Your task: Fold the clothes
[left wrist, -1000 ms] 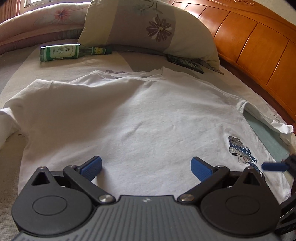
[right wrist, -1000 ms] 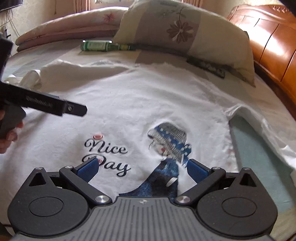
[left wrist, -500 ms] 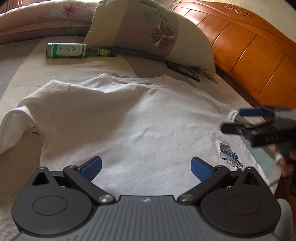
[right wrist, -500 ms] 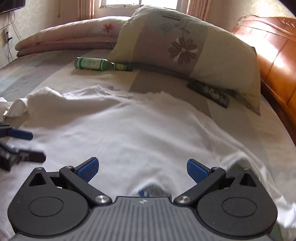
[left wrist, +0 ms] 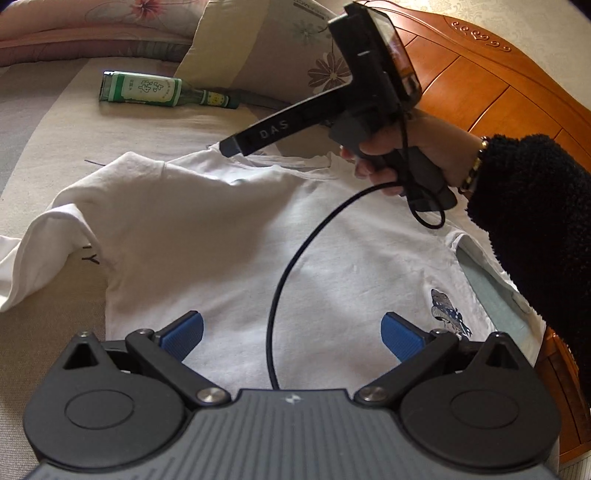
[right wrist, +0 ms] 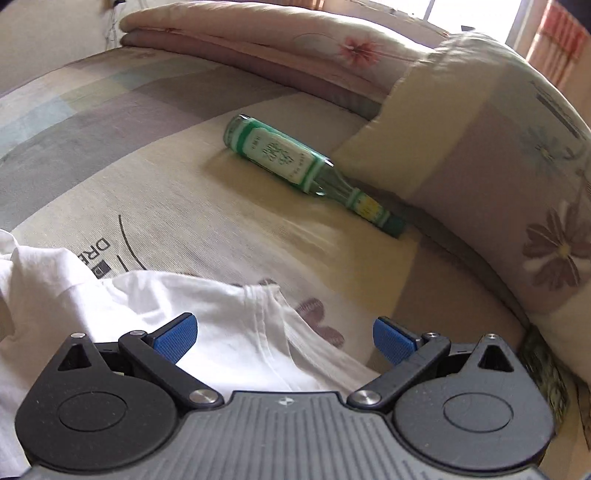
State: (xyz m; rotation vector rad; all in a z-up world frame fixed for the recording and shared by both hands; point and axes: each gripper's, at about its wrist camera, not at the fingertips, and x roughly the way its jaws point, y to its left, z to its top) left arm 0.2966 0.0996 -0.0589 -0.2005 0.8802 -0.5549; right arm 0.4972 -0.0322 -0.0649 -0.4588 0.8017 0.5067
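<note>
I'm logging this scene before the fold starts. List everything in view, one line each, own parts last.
White cotton T-shirt: one, white with blue print, spread flat on the bed.
Green glass bottle: one, green with white label, lying on its side beyond the collar, beside the pillow.
Floral pillow: one, cream and mauve, by the headboard.
Folded quilt: one, pink, far edge of the bed.
Wooden headboard: one, orange-brown, right side.
Patchwork bedsheet: one, beige and grey.
Left gripper: open, over the hem.
Right gripper: open, at the collar.
Hand: one, black fuzzy sleeve.
</note>
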